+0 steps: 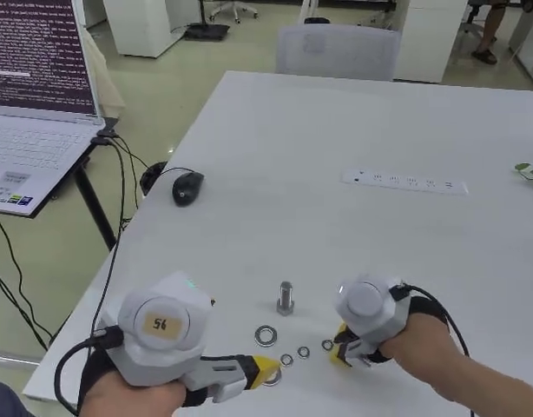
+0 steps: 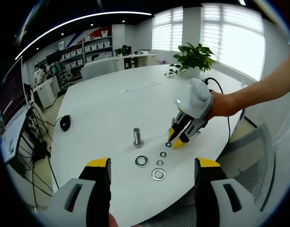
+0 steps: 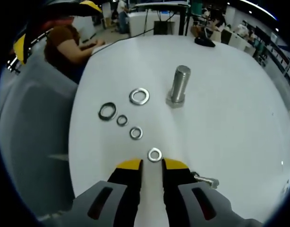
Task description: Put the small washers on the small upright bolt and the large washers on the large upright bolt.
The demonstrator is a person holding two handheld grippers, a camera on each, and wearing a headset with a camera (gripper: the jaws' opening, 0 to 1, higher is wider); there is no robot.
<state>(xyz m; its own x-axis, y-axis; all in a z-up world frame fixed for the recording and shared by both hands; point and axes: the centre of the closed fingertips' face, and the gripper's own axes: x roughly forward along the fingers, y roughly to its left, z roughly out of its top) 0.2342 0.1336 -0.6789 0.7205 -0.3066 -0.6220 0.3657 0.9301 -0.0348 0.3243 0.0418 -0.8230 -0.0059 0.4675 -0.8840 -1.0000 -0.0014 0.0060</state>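
steel bolt (image 1: 285, 298) stands upright mid-table, with five washers (image 3: 136, 133) strewn just in front of it. we hold the left gripper (image 2: 153, 164) spread wide over a big washer (image 2: 158, 174). the right gripper (image 3: 152, 166), jaws a narrow gap apart and empty, sits just behind a small washer (image 3: 155, 154).

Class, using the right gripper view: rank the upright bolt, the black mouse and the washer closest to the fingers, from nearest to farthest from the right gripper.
1. Small washer, just ahead of the right gripper.
2. Upright bolt, mid-table, slightly right.
3. Black mouse, at the table's far edge.
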